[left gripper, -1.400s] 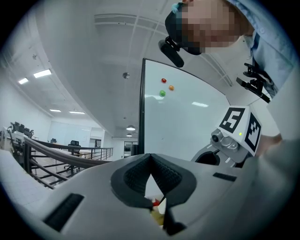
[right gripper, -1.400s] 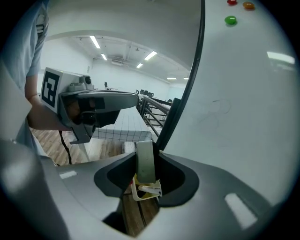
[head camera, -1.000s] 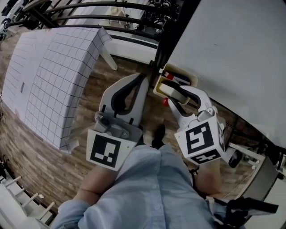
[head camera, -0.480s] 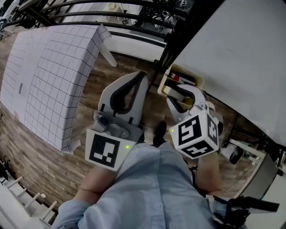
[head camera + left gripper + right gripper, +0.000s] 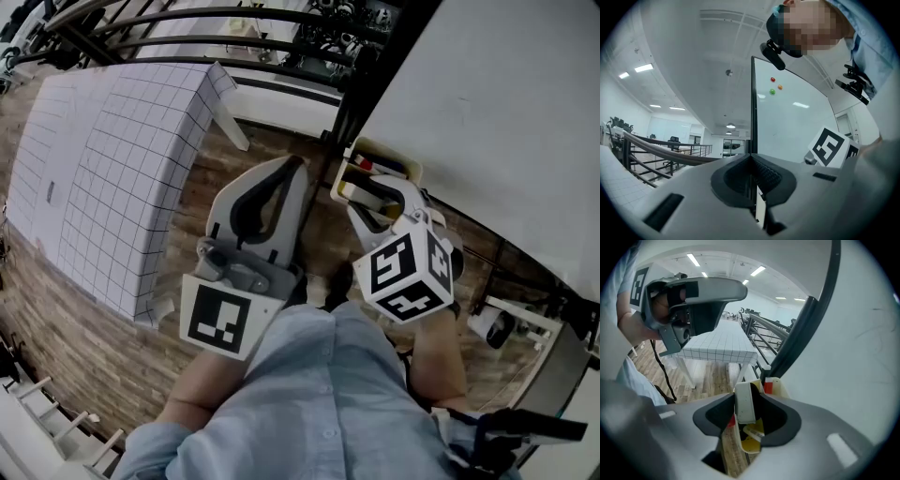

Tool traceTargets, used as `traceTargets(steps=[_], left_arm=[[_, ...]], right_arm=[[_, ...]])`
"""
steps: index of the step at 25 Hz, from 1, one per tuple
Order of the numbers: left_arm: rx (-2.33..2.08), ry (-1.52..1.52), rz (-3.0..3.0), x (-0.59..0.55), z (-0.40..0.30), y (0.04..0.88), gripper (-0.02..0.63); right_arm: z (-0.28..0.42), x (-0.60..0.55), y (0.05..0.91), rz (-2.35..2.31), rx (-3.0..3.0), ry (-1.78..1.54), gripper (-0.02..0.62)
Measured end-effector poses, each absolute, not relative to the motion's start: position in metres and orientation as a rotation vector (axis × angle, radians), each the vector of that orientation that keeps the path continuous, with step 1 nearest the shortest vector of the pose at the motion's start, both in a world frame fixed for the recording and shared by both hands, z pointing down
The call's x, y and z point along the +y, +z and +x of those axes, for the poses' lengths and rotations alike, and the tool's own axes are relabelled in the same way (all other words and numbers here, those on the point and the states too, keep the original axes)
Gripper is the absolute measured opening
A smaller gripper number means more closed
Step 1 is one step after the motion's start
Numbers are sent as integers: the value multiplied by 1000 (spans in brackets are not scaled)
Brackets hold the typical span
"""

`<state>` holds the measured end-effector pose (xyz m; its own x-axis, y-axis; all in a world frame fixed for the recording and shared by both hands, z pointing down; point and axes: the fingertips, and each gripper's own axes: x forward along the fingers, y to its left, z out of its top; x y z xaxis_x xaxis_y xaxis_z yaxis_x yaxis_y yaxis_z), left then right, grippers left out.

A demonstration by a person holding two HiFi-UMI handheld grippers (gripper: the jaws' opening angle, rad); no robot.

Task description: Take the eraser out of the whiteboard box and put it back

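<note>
The right claw (image 5: 751, 397) points down into the yellow box (image 5: 405, 167) that hangs at the lower edge of the whiteboard (image 5: 487, 103). Its jaws have just been opening and stand wide. The white eraser (image 5: 744, 404) stands on edge between them, in the box, close against one jaw with a dark gap to the other, so the pads do not press on it. A red-capped marker (image 5: 768, 386) lies in the box just beyond the eraser. The left claw (image 5: 752, 161) is held level beside the box, over the wooden floor (image 5: 84, 347), its jaws closed together with nothing between them. A table (image 5: 103, 169) under a gridded cloth stands well apart on the left
</note>
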<state>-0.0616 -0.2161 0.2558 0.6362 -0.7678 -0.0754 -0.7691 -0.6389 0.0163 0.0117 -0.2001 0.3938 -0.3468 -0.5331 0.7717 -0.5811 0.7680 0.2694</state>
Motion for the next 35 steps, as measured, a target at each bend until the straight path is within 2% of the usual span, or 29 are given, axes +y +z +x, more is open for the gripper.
traceTargets(steps=[17,25,30,35], left_arm=[[1385,126,-2769,-194,-72,245,-2],[1381,142,-2764,-194,-71,242,-2],[1326,154,-2755,-191,-56,231,-2],[1264,152,-2744,-186,-33,219,-2]], right_arm=[[8,-201,389,876,-2056,22,175],[9,-199,354,967,-2174,13,176],[27,-200,325,1122,-2249,-7,75],[48,-195,270,1348,-2486,-22,25]])
